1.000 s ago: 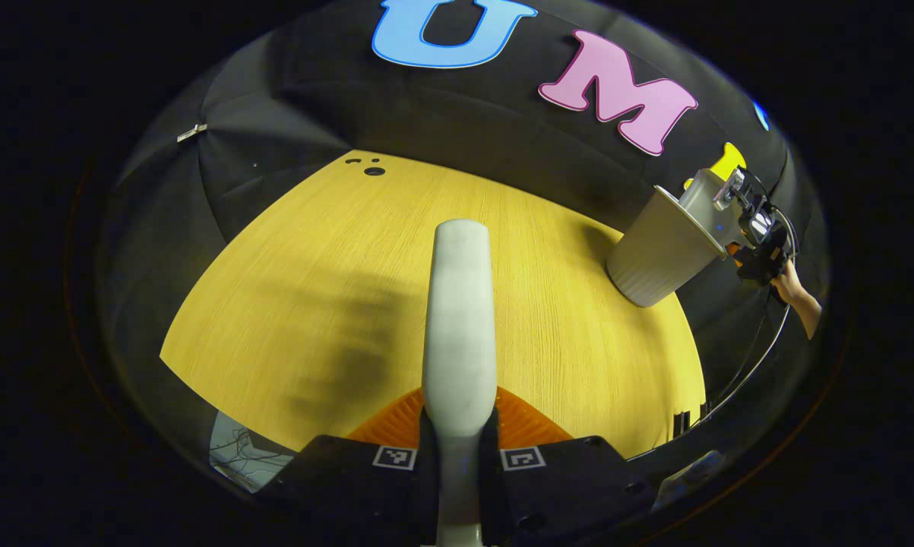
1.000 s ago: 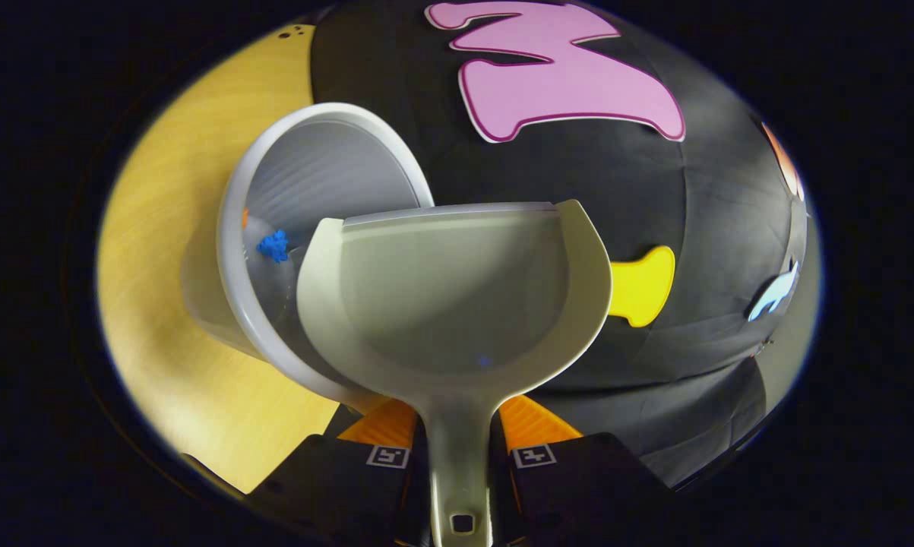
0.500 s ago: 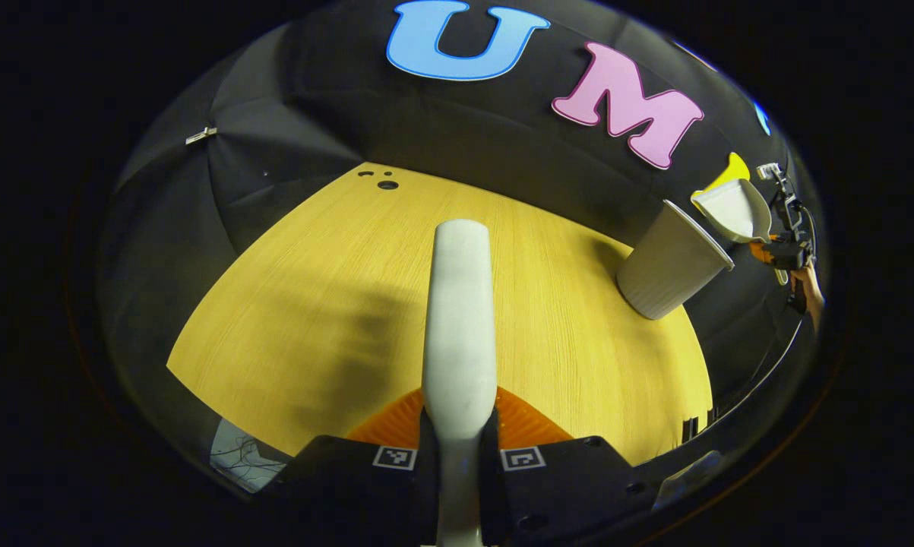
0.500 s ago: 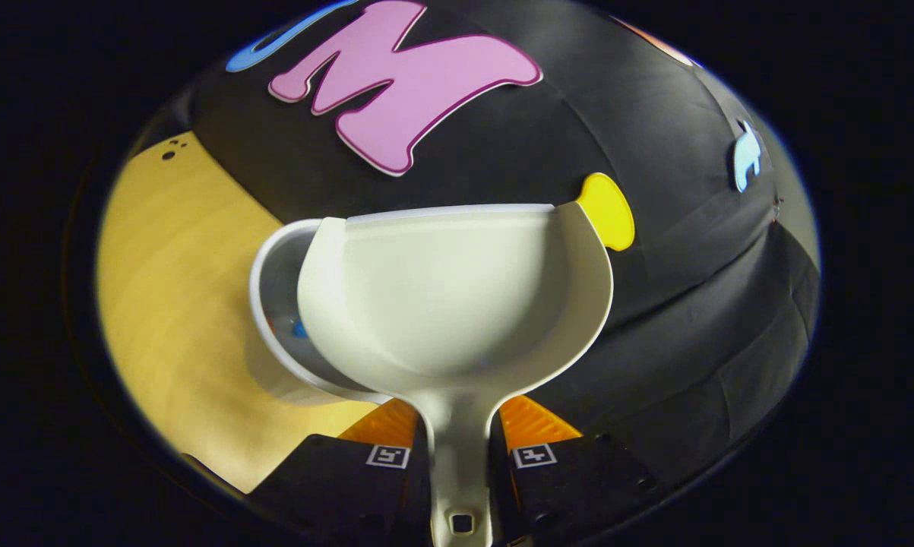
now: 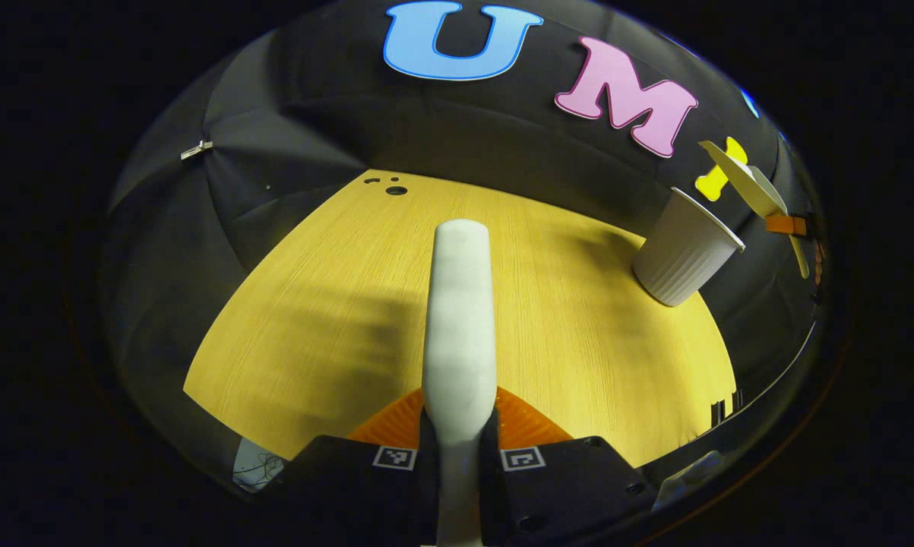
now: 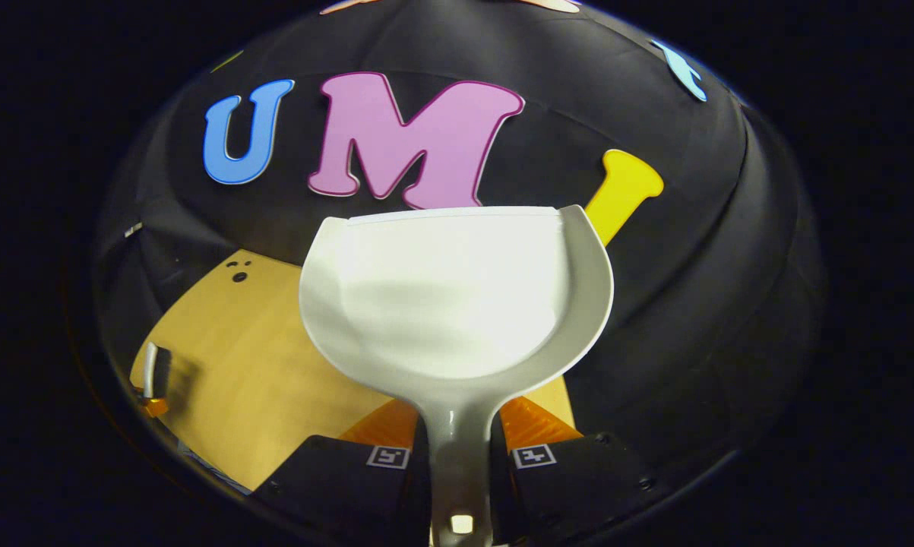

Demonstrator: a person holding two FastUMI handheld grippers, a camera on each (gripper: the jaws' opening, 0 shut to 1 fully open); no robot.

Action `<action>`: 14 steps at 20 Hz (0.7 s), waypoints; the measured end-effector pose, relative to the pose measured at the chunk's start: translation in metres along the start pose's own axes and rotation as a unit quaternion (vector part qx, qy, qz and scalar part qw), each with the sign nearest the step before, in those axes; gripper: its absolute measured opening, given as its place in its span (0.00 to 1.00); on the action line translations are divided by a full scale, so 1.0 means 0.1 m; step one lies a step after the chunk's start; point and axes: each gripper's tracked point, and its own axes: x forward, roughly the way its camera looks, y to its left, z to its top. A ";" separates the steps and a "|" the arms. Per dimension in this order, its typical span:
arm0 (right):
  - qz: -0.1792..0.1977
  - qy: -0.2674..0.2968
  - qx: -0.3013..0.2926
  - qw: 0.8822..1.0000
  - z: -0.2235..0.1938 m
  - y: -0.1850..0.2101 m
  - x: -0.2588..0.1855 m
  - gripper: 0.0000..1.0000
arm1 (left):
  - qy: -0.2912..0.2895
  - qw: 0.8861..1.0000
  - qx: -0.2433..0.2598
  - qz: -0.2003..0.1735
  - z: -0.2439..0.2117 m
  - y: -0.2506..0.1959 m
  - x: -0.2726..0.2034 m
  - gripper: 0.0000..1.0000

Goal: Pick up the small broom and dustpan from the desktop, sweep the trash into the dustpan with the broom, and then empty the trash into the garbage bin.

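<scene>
Ribbed grey garbage bin [image 5: 684, 249] in left gripper view; smooth dustpan [image 6: 457, 292] and broom handle [image 5: 459, 319] each clamped between jaws.

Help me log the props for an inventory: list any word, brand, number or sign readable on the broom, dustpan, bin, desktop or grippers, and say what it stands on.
No readable text on these things.
broom, dustpan, garbage bin, desktop: plain surfaces, no print visible.
left gripper, right gripper: each carries square black-and-white markers; these are coded patterns, not words or numbers.
</scene>
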 end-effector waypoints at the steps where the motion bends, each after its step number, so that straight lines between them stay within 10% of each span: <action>1: 0.016 0.005 0.002 1.000 -0.10 0.18 -0.06 0.39 | 0.001 1.000 0.002 0.000 0.01 0.01 0.03 0.26; 6: 0.105 0.048 0.038 0.993 -0.70 1.10 -0.12 0.30 | 0.015 1.000 0.024 0.000 -0.04 0.01 0.23 0.26; 14: 0.144 0.156 0.038 0.976 -1.93 1.81 0.28 0.30 | 0.068 0.994 0.083 0.013 -0.17 -0.11 0.63 0.25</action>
